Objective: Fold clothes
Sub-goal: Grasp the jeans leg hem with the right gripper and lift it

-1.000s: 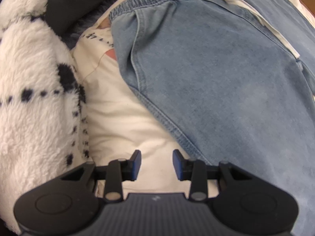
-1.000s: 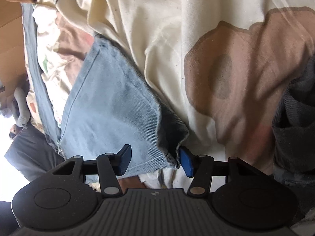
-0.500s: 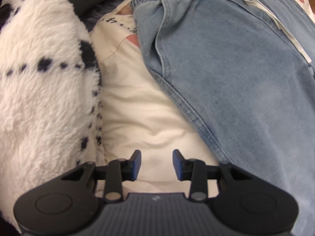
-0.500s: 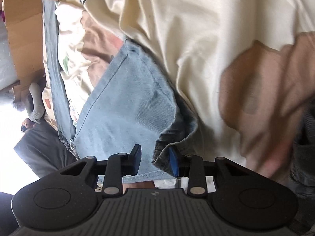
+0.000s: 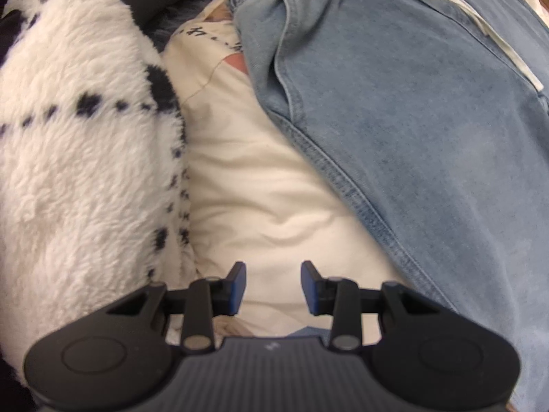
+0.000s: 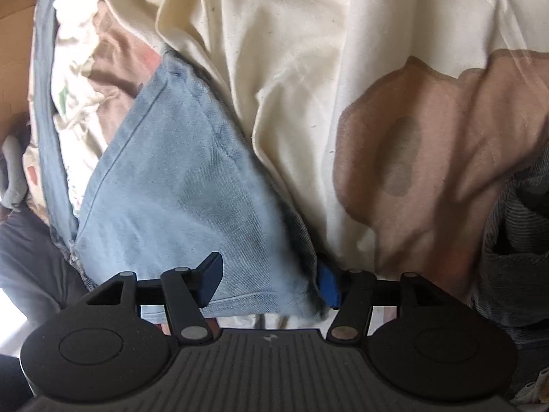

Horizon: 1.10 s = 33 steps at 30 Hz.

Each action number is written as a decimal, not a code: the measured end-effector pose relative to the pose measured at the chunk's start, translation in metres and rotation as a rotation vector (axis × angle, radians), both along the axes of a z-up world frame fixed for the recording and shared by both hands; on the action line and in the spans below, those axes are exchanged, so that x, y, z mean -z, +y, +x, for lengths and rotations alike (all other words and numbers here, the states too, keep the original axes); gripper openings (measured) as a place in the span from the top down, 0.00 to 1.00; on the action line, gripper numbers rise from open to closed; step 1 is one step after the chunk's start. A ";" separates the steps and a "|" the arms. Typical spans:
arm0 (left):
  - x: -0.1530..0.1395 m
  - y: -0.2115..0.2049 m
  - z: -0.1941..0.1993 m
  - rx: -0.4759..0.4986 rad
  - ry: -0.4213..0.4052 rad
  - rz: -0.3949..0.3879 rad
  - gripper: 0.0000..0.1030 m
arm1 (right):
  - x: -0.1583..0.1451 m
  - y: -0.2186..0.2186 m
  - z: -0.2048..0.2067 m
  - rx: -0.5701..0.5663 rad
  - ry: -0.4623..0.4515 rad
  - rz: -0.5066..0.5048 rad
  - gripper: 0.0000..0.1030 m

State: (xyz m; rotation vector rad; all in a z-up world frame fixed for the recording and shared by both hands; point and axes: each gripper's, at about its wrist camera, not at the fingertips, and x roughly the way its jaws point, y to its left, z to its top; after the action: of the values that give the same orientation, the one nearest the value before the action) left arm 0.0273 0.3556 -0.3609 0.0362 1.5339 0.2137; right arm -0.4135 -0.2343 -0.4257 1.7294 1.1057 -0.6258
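Light blue denim trousers [image 5: 411,137] with an elastic waistband and a cream drawstring [image 5: 480,31] lie flat on a cream sheet [image 5: 260,199]. My left gripper [image 5: 273,286] points down over the bare sheet just left of the trousers' side seam, open, with nothing between its fingers. In the right wrist view, a trouser leg end [image 6: 192,189] lies with its hem between the fingers of my right gripper [image 6: 271,285]. Its jaws are opening. The denim edge partly hides the right blue pad [image 6: 331,290].
A white fluffy blanket with black spots [image 5: 75,171] bulges at the left of the left gripper. The sheet carries a brown bear print [image 6: 429,144]. A dark grey ribbed garment [image 6: 514,240] lies at the right, and brown cardboard [image 6: 17,17] at the far left.
The right gripper closed on a bunched fold of the hem, then opened wide, and the denim lies flatter. The left gripper drifted slightly towards the fluffy blanket, still open.
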 end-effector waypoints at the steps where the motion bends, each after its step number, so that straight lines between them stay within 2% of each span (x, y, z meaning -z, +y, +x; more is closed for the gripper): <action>1: 0.000 0.000 0.000 0.003 -0.001 0.000 0.64 | 0.000 0.000 0.000 -0.004 -0.007 -0.004 0.37; 5: 0.001 -0.003 -0.001 0.012 -0.002 -0.006 0.64 | 0.002 0.001 -0.002 -0.038 -0.025 -0.012 0.41; 6: 0.001 -0.003 -0.001 0.010 -0.003 -0.009 0.64 | 0.005 0.002 -0.002 -0.040 -0.023 0.005 0.49; 7: 0.002 -0.004 -0.001 0.009 -0.003 -0.013 0.64 | 0.008 0.004 -0.003 -0.044 -0.026 0.025 0.52; 11: 0.005 -0.005 -0.002 0.007 -0.009 -0.033 0.64 | 0.016 0.016 -0.008 -0.046 -0.040 0.083 0.56; 15: 0.010 -0.003 -0.003 0.011 -0.006 -0.038 0.64 | 0.016 0.015 -0.021 0.046 -0.091 0.061 0.75; 16: 0.011 -0.001 -0.004 0.009 -0.005 -0.038 0.64 | 0.015 0.015 -0.020 0.041 -0.097 0.056 0.83; 19: 0.012 0.006 -0.005 -0.013 -0.014 -0.049 0.64 | 0.011 0.015 -0.014 -0.017 -0.081 0.043 0.90; 27: -0.004 0.030 0.004 -0.125 -0.142 -0.178 0.63 | -0.029 0.001 0.006 -0.144 -0.045 -0.053 0.91; 33: 0.002 0.034 0.009 -0.226 -0.211 -0.258 0.62 | -0.061 -0.014 0.011 -0.167 -0.059 -0.118 0.91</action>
State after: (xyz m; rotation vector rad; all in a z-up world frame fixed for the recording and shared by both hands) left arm 0.0362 0.3897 -0.3627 -0.3555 1.3430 0.1908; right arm -0.4024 -0.2483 -0.3643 1.5283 1.1356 -0.5223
